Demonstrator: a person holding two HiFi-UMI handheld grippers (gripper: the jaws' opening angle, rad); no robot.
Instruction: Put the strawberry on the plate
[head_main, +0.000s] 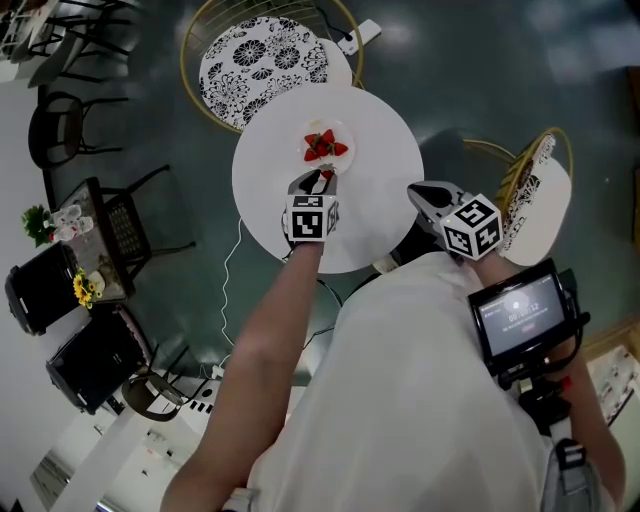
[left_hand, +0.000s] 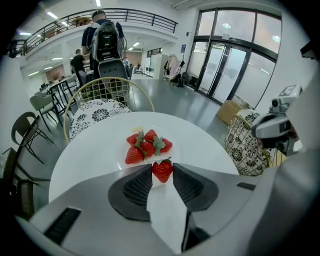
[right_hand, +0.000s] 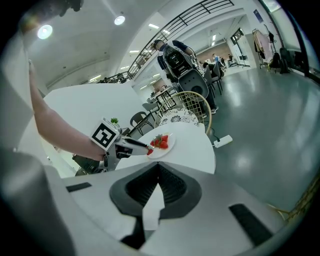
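A red strawberry (left_hand: 162, 170) sits pinched between the tips of my left gripper (left_hand: 162, 173), and both pads touch its sides. It hangs over the near rim of the white plate (left_hand: 123, 151), which holds several more strawberries (left_hand: 147, 145) on the round white table (head_main: 380, 150). From the head view, the left gripper (head_main: 322, 178) reaches the plate (head_main: 345, 130) from the near side. The right gripper (head_main: 415, 190) hovers off the table's right edge with its jaws together and nothing in them. The right gripper view shows the left gripper (right_hand: 142, 146) with the strawberry (right_hand: 149, 151) at the plate (right_hand: 169, 145).
A chair with a black-and-white patterned cushion (head_main: 262, 60) stands behind the table, another (head_main: 535, 195) to its right. A white power strip (head_main: 360, 35) lies on the floor beyond. Dark chairs and tables (head_main: 95, 240) crowd the left side. People (left_hand: 105, 40) stand far back.
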